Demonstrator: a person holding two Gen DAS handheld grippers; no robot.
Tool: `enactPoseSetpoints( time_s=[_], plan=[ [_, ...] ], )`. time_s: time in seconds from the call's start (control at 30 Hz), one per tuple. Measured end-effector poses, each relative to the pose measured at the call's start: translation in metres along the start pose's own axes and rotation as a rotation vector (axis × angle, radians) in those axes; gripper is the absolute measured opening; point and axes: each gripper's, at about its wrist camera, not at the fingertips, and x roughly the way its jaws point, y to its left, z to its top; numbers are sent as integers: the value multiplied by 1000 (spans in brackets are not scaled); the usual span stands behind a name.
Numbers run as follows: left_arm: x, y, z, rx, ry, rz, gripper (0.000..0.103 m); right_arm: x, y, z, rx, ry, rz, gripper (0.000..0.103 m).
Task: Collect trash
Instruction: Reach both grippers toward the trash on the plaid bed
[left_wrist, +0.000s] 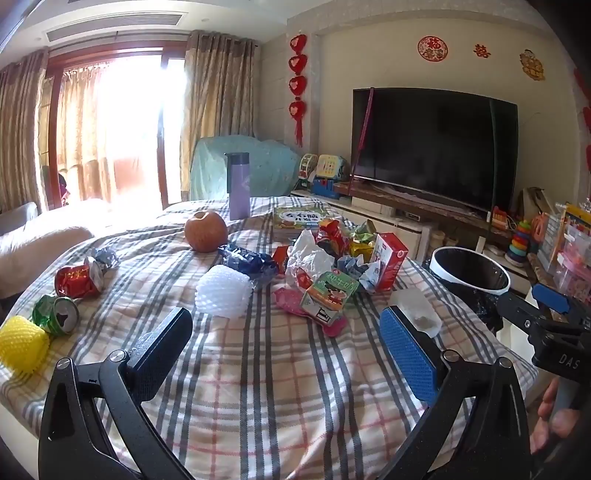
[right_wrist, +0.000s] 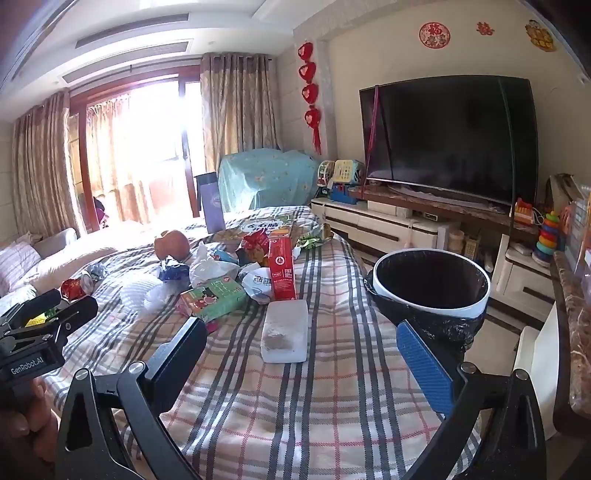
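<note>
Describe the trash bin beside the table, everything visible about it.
The trash bin is round, with a white rim and wall and a black plastic liner bag folded over and bunched loosely around the outside below the rim. It stands upright and open, with no lid, just off the right edge of the checked tablecloth, in front of the TV cabinet. The visible interior looks dark and shows no trash. Neither gripper touches it.

Plaid tablecloth (right_wrist: 295, 406) grey, red, cream; red carton (right_wrist: 281, 267); white-rimmed black bin (right_wrist: 430, 308).
</note>
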Motion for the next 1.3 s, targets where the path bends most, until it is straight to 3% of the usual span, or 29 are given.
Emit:
enactPoseSetpoints(
  time_s=[0.8,1.07,1.3],
  plan=[
    [-3,2,-2,-6,-2,-3,103,1,3,-4,-1,1,20,103],
    [4,8,-6,-15,18,8,103,10,3,-6,4,61,37,103],
    [26,24,-10,-46,81,36,103,28,3,-8,23,115,64,103]
  ],
)
